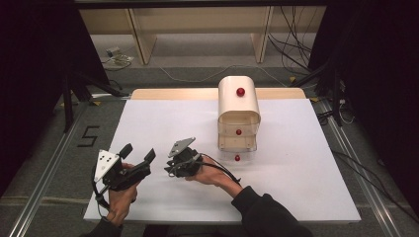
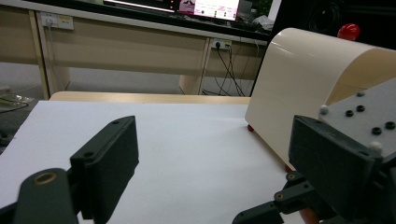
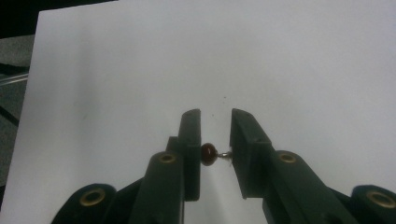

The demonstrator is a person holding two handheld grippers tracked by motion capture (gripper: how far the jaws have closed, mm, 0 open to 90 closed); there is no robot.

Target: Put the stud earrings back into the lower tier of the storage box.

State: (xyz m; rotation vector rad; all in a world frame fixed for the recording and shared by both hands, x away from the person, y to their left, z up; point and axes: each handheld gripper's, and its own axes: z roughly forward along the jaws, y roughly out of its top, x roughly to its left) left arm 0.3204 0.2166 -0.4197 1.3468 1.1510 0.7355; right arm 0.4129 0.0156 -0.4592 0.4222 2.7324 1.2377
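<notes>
1. A person works at a table covered by a white sheet, with a two-jaw gripper in each hand; both forearms enter from the near edge in the high view.

2. The left gripper is held at the near left of the sheet, its jaws spread wide with nothing between them; in the left gripper view the two black jaws stand far apart over bare white surface.

3. The right gripper sits just beside the left one, toward the middle of the sheet, held in the right hand of an arm in a dark sleeve.

4. In the right gripper view, the right gripper has its jaws drawn close, pinching a small red knob with a short metal screw; the red ball presses against one jaw and the screw tip meets the other.

5. A cream drawer cabinet with a rounded top stands at the far middle of the sheet, well apart from both grippers; it carries a red knob on top and another on a drawer front.

6. A loose red ball lies on the sheet just in front of the cabinet.

7. In the left gripper view the cabinet rises at the right, behind the right gripper's grey plate.
</notes>
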